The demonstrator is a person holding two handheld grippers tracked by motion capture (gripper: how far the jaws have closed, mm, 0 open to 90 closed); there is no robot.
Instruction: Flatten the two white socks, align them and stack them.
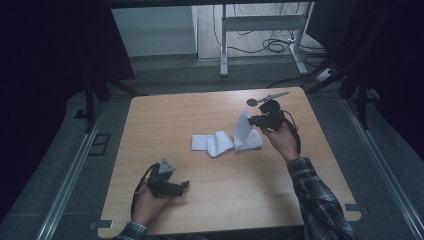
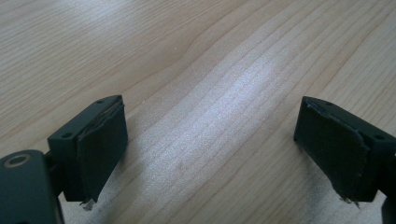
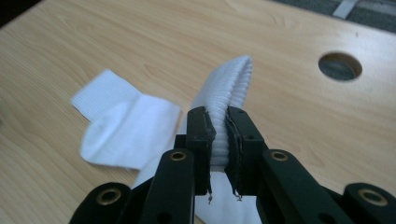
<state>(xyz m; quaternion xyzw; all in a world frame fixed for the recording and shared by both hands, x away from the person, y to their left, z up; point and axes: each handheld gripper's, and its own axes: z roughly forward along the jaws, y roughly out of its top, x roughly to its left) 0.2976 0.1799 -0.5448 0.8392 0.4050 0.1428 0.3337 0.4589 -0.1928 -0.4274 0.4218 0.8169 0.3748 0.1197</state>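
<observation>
Two white socks [image 1: 220,142], two claws [image 1: 252,120]

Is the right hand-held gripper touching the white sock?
Touching. In the right gripper view, the right hand-held gripper has both jaws squeezed on the white sock's ribbed end, with no gap between them, lifting it above the table.

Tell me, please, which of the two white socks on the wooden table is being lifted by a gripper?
The white ribbed sock on the person's right: the right gripper is clamped on it, raising one end. The other white sock lies folded flat on the table, untouched.
</observation>
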